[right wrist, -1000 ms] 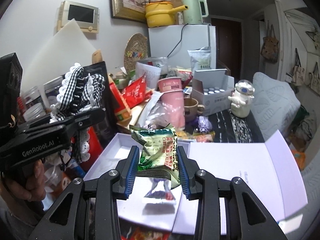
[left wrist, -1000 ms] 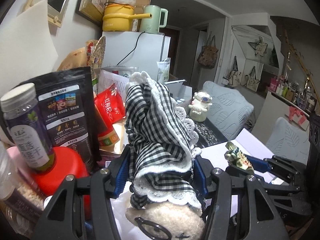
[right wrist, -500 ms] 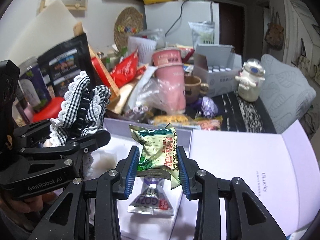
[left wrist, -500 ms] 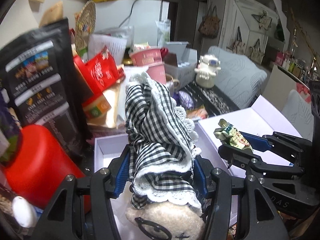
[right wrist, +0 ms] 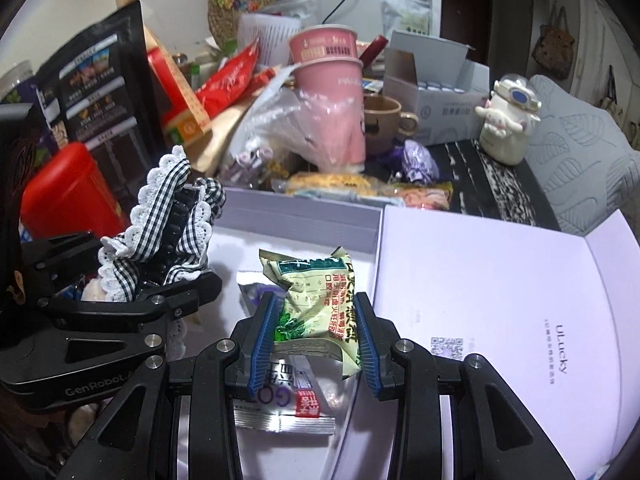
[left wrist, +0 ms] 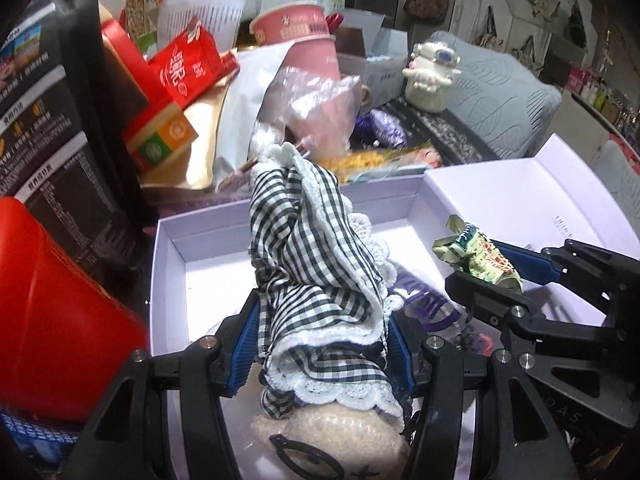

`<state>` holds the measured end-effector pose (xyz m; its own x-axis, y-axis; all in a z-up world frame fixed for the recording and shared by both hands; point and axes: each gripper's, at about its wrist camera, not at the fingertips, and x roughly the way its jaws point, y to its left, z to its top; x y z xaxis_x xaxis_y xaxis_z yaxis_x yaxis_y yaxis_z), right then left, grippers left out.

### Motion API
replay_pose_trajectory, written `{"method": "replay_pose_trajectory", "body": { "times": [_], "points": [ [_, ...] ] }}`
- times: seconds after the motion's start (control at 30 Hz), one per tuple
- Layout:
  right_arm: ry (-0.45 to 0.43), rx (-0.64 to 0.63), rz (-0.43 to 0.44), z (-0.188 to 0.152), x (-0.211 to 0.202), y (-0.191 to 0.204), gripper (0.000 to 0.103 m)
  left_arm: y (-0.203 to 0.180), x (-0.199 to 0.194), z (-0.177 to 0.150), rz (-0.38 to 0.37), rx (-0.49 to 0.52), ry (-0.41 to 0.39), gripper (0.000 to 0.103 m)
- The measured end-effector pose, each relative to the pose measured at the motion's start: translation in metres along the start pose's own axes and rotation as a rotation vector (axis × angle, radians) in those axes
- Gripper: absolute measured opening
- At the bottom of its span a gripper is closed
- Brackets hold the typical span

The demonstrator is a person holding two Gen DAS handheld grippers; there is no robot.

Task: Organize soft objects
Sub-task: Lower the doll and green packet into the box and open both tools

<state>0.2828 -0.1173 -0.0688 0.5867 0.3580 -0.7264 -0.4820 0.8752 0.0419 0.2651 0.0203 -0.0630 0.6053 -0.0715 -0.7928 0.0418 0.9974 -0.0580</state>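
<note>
The left gripper (left wrist: 320,344) has its fingers clamped on a plush doll in a checked, lace-trimmed dress (left wrist: 316,264), above the open white box (left wrist: 176,264). Beside it, the right gripper (right wrist: 316,336) clamps a green snack packet (right wrist: 316,300) over a silver packet (right wrist: 288,408) lying in the box.
</note>
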Motion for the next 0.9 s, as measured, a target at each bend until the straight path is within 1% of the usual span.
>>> {"method": "replay_pose_trajectory", "body": {
  "times": [0.1,0.23,0.37,0.47,0.57,0.6,0.63,0.73,0.83,0.9],
  "points": [
    [0.018,-0.015,-0.003,-0.003,0.006,0.004,0.038,0.0,0.008,0.0,0.034,0.002,0.02,0.055],
    [0.02,-0.023,-0.017,-0.004,0.007,0.005,0.039,0.0,0.012,0.001,0.038,0.009,0.028,0.056],
    [0.029,-0.016,-0.018,-0.003,0.008,0.004,0.04,-0.003,0.015,0.001,0.086,0.015,0.04,0.057],
    [0.032,-0.012,-0.017,-0.003,0.005,0.003,0.04,-0.002,0.013,0.002,0.078,-0.002,0.045,0.059],
    [0.024,-0.005,-0.02,-0.002,0.0,0.002,0.044,-0.001,0.006,0.003,0.076,-0.023,0.027,0.061],
    [0.018,-0.001,-0.026,-0.002,-0.003,0.001,0.048,-0.001,0.001,0.003,0.073,-0.028,0.017,0.062],
    [0.009,0.004,-0.028,-0.002,-0.006,0.001,0.049,-0.001,-0.002,0.003,0.073,-0.03,0.01,0.064],
    [-0.005,0.018,-0.015,-0.003,-0.017,-0.001,0.049,-0.004,-0.017,0.002,0.084,-0.026,-0.021,0.069],
    [-0.018,0.019,-0.014,-0.002,-0.028,0.001,0.049,-0.009,-0.031,0.003,0.112,-0.007,-0.05,0.07],
    [-0.029,0.024,-0.017,0.0,-0.036,0.002,0.049,-0.009,-0.041,0.004,0.098,-0.018,-0.063,0.07]
  ]
}}
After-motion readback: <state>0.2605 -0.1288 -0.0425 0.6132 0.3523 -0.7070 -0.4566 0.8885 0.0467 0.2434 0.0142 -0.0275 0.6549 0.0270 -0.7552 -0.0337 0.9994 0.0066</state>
